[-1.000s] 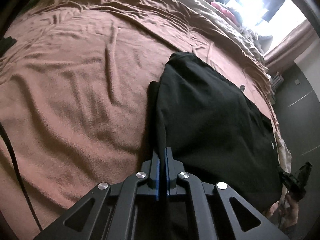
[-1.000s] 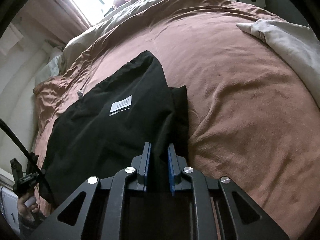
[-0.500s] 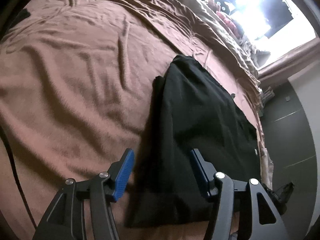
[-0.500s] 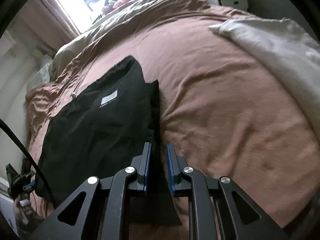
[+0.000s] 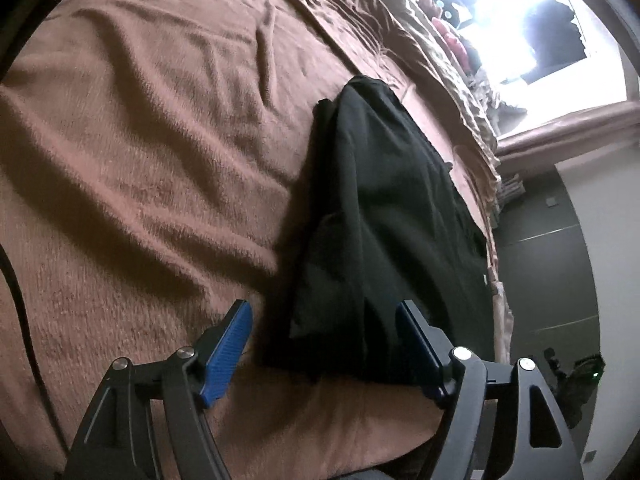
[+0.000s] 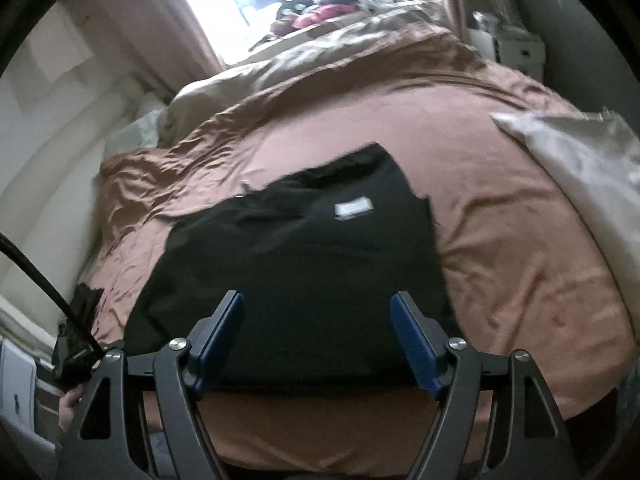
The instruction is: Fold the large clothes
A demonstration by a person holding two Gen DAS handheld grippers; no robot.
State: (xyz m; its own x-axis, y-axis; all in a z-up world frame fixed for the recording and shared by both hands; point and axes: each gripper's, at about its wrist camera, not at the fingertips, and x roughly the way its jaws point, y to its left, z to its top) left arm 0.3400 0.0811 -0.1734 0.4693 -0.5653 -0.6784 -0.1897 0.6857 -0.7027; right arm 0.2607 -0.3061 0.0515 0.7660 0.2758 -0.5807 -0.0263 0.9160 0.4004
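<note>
A black garment [image 5: 384, 216] lies folded on the brown blanket [image 5: 152, 152] of a bed. In the right wrist view the same garment [image 6: 296, 272] shows a small white label [image 6: 354, 209] near its far corner. My left gripper [image 5: 324, 320] hovers over the garment's near left edge, its jaws opening, the blue pads [image 5: 230, 344] apart and pressing on nothing. My right gripper [image 6: 318, 316] hangs above the near edge of the cloth, jaws opening too, with no cloth pinched between its pads [image 6: 412, 344].
A pale cloth [image 6: 580, 168] lies on the bed at the right. Beige bedding [image 6: 280, 68] and red items [image 6: 324, 12] pile up by the bright window at the far end. A black cable [image 5: 20, 308] runs along the bed's left side. A hand [image 6: 70, 402] holds the other gripper at lower left.
Both grippers let go of the black garment and opened wide, the left first and then the right. The right one rose and pulled back, and the garment now lies flat.
</note>
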